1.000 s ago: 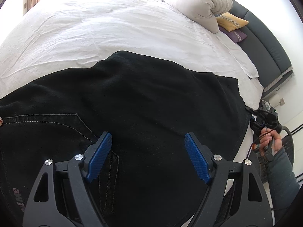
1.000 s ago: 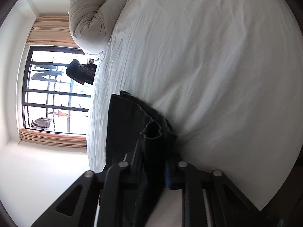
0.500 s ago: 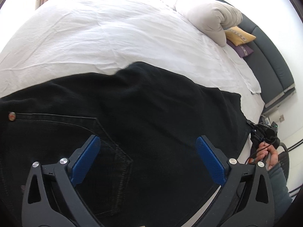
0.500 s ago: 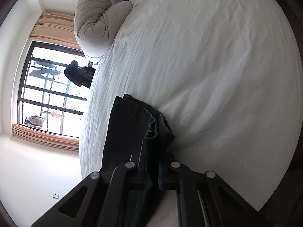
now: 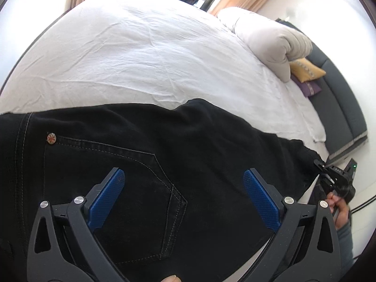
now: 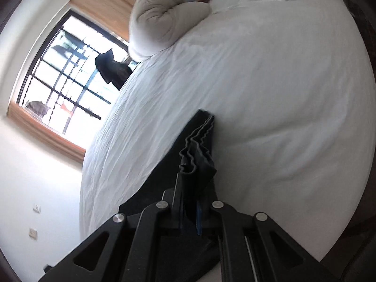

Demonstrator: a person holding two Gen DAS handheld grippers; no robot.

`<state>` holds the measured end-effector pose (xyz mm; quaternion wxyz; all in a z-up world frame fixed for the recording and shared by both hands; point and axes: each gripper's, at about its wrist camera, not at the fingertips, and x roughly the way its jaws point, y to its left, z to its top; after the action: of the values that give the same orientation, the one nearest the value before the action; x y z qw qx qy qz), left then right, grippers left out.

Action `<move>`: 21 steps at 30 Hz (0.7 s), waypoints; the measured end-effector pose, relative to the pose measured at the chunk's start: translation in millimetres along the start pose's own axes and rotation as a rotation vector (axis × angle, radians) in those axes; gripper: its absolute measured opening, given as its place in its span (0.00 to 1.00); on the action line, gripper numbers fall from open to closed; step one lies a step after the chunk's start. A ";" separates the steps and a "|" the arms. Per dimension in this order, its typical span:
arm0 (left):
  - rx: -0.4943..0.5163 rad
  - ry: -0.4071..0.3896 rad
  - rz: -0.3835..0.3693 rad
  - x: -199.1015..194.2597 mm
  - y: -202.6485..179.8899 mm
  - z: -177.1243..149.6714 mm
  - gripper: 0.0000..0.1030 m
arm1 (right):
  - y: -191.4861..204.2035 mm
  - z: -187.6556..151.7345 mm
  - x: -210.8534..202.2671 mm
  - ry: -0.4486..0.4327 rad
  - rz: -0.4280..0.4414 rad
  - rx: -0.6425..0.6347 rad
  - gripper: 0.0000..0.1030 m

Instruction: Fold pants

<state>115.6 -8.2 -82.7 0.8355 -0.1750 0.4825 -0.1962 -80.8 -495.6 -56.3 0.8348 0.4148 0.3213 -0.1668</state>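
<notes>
The left tool (image 5: pixel 183 195) has just spread wide, releasing the black jeans (image 5: pixel 188 145), while the right tool (image 6: pixel 196 202) has lifted, clenched on their bunched hems, likely starting the fold.

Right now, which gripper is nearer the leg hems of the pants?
Right. The right gripper has its jaws shut on the hems of the pants. The left gripper, jaws open, hovers over the back pocket at the other end.

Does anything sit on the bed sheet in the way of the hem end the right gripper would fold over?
Nothing visible does. The right gripper is shut on the pants hem, and the sheet beyond is bare. The rolled duvet lies at the bed's far end.
</notes>
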 end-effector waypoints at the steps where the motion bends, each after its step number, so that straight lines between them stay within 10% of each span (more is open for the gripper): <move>1: -0.013 -0.003 -0.006 -1.3 1.6 0.3 1.00 | 31.6 -8.6 1.6 0.018 0.005 -0.105 0.08; 9: -0.073 0.043 -0.076 -1.2 1.2 -1.7 1.00 | 226.7 -202.1 36.0 0.282 0.100 -1.014 0.08; 21: -0.142 0.224 -0.234 32.9 -23.5 -5.5 1.00 | 240.1 -223.2 42.7 0.286 0.133 -1.000 0.08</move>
<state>122.1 -45.3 -98.3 0.7336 -0.2656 0.5615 -0.2759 -7.3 -173.5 -44.8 0.8874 0.0040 0.4454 0.1186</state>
